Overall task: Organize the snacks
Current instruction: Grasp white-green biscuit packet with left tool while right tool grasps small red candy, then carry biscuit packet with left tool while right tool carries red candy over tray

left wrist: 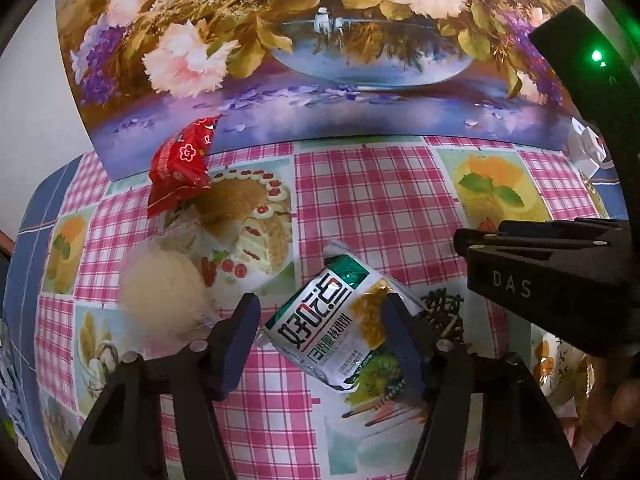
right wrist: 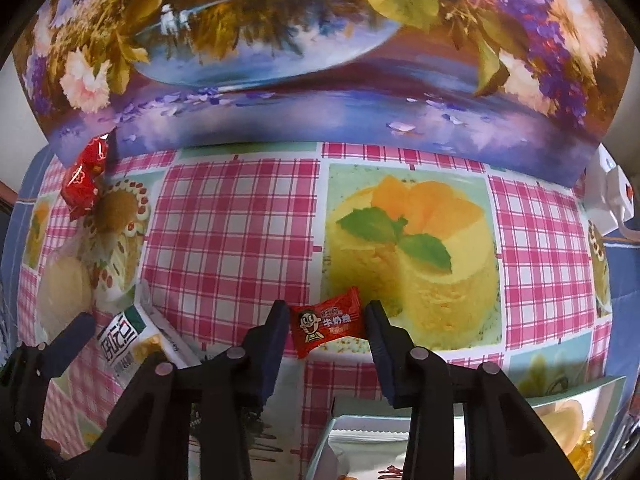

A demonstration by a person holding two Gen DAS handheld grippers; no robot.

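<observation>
- Left hand-held gripper point(left wrist: 320, 332) straddled the white-and-green snack packet point(left wrist: 340, 320) on the tabletop point(left wrist: 360, 200). One finger touched the packet's edge on the cake-slice side; the other overlapped its far edge. Jaws partly apart, not visibly clamped.
- Right hand-held gripper point(right wrist: 326, 328) bracketed the small red candy point(right wrist: 326, 328), which lay at the near rim of the printed yellow cake point(right wrist: 420, 272). Pads sat just beside both wrapper ends; can't tell whether they pressed yet.
- Risk: the packet lay skewed between the left fingers. Uneven contact could likely spin it or squirt it toward the pale round puff point(left wrist: 164, 292) beside it.
- Risk: glossy film and a crumbly filling. A hard squeeze might crush it; a light one might let it slip.
- Risk: the candy was thin and flat. Pads could ride over it or catch only the crimped ends, so it might drop on lift.
- Risk: the right gripper body filled the left view next to the packet. Two tools close together could clash.
- Red wrapped snack point(left wrist: 182, 164) stood against the flower painting point(left wrist: 320, 40), well apart from the packet, untouched.
- Text: "DAS" on the right gripper body. Packet showed large Chinese characters, likely 好吃点; small print unreadable.
- Candy showed a cartoon face and 牛奶糖.
- An open box point(right wrist: 440, 420) sat below the candy, contents unclear.
</observation>
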